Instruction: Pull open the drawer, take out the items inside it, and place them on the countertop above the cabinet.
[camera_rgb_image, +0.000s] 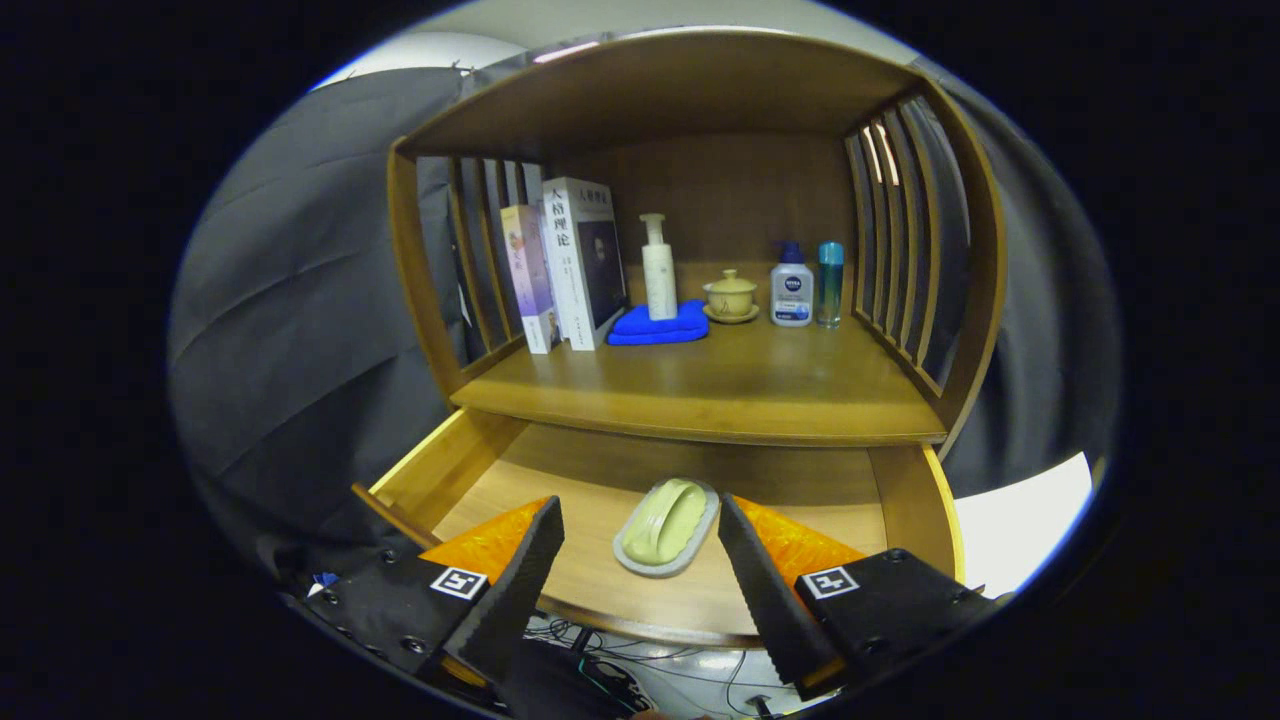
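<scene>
Pale green and glossy, the soap dish (667, 527) is what I am after: an oval lump seated in a light grey tray, lying flat on the floor of the open drawer (905, 500). From the gripper view, my hand-held gripper (640, 545) is spread wide with nothing between its fingers; the dish sits between the two fingertips and slightly ahead of them, apart from both.

I judge the drawer-pulling step done, since the drawer stands well out from under the cabinet, and the step in hand is the approach to take the item out. The next move, as I see it, calls for easing forward and down until the fingers flank the dish across its narrow width, then closing gently, because the smooth rounded top looks likely to slip.

Above the drawer, the wooden tabletop (700, 385) has open room at its near edge. At its far side stand two books (570, 265), a pump bottle (658, 268) on a blue cloth (650, 326), a lidded cup (731, 296), a white bottle (791, 286) and a teal bottle (830, 283).
</scene>
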